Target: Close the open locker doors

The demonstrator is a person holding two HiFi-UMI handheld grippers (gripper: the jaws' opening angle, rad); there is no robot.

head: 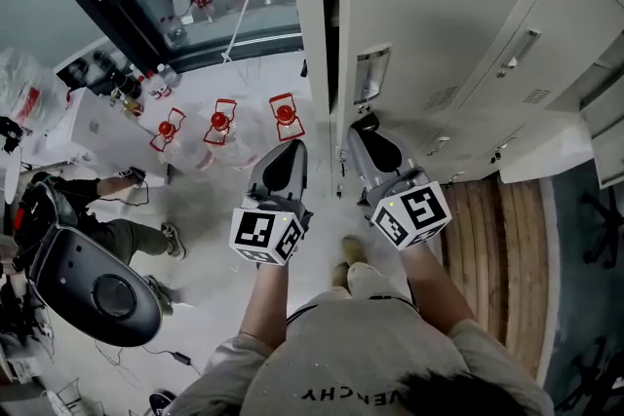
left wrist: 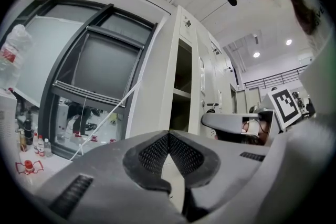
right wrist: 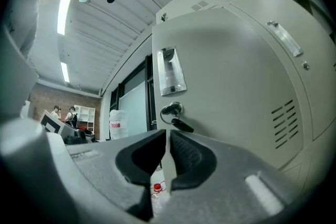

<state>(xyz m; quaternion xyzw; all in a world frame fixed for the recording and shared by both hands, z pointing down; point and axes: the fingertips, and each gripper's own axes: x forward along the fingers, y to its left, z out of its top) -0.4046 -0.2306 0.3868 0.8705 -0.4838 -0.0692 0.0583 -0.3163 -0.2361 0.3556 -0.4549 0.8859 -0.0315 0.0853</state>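
Left hand-held gripper [head: 287, 151] jaws together, empty. Right hand-held gripper [head: 364, 132] jaws a thin slit apart, empty, near the locker door [right wrist: 231, 81]. The open locker [left wrist: 182, 81] has its inside mostly hidden.

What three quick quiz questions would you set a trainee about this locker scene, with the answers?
1. True or false: the right gripper is clamped on the key in the locker door.
2. The bottle caps seen over the floor are: A) blue, B) red, C) green.
3. Short answer: which gripper's view looks into an open compartment with a shelf?
Key: 1 false: its jaws stand nearly together on nothing, short of the key. 2 B. 3 the left gripper.
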